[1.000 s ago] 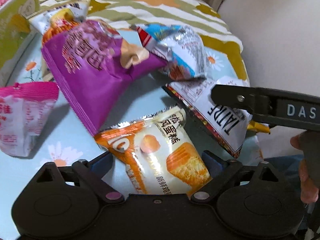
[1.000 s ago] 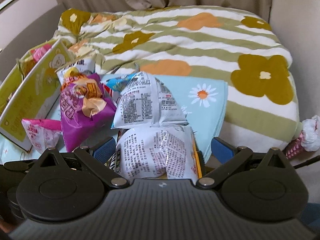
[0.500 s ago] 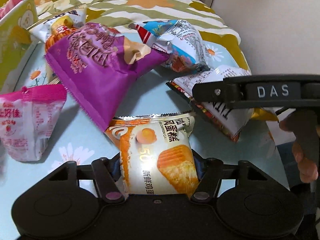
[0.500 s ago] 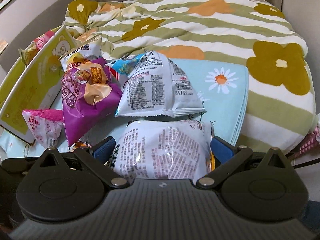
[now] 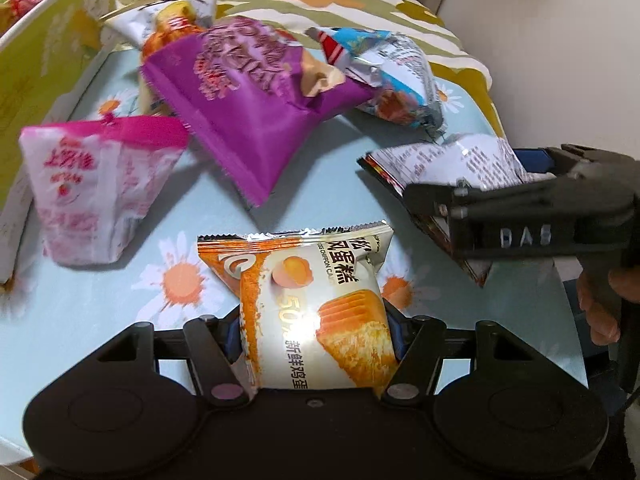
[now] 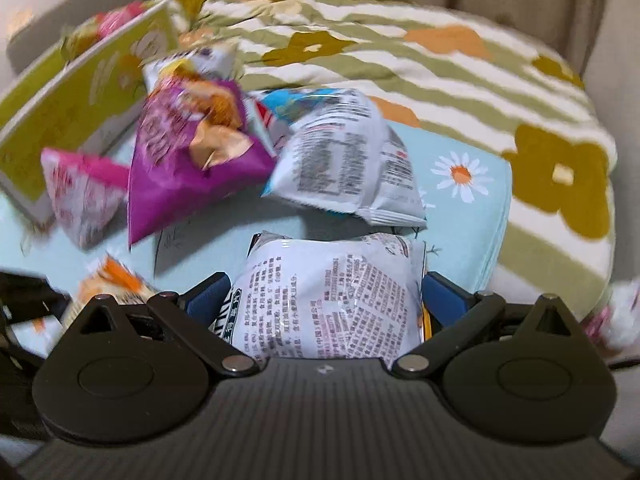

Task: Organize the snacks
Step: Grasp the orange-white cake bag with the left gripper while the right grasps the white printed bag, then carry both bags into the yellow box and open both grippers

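An orange and white chiffon cake packet stands on the light blue daisy cloth with my left gripper shut on its lower half, pads pressed into both sides. A white bag with black print fills the gap between the blue pads of my right gripper, whose jaws stand wide. In the left wrist view that bag lies at the cloth's right edge under the right gripper, which a hand holds.
A purple bag, a pink and white packet and a blue and silver bag lie farther back. A green box with packets inside stands at the left. A striped flowered blanket lies beyond, with a wall on the right.
My left gripper closed on the cake packet and has pulled it nearer. My right gripper came down over the white printed bag and rolled a little; its jaw width looks unchanged.
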A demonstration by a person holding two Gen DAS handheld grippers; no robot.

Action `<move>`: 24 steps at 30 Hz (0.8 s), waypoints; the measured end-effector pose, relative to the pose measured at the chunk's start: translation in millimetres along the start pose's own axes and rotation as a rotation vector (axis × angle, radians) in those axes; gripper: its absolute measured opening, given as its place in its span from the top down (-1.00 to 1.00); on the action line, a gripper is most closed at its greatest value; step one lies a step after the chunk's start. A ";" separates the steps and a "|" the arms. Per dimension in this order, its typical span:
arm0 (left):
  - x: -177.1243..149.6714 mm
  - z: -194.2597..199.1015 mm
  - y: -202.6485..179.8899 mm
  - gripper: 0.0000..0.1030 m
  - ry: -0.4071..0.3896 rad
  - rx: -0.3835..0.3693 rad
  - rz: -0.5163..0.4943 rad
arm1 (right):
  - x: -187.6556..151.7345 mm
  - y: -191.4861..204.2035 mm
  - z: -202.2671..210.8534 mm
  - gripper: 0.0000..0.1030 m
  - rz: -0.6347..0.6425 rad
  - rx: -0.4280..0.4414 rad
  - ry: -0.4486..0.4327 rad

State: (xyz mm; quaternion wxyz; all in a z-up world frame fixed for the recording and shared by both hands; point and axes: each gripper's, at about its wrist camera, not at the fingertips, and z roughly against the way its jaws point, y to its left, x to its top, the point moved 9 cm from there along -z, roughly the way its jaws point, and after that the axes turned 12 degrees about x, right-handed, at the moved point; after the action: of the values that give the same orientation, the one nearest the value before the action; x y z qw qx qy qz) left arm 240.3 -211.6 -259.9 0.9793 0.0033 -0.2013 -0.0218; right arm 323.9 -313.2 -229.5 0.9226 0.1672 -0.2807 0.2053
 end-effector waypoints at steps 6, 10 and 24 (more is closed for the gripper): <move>-6.3 14.0 17.8 -0.31 -0.012 -0.009 0.043 | -10.4 17.9 -3.7 -1.00 0.107 -0.038 0.019; -7.9 27.3 28.8 -0.31 -0.031 -0.014 0.068 | -13.2 22.1 -0.2 -1.00 0.104 -0.055 -0.005; 16.7 87.1 65.7 -0.31 -0.166 -0.017 0.155 | -3.8 32.5 33.4 -0.74 -0.031 -0.011 -0.118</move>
State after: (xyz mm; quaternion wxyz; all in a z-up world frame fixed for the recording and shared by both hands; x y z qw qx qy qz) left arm 224.1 -146.5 -172.3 0.9580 -0.0222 -0.2810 0.0519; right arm 290.7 -300.5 -199.2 0.9085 0.1781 -0.3331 0.1789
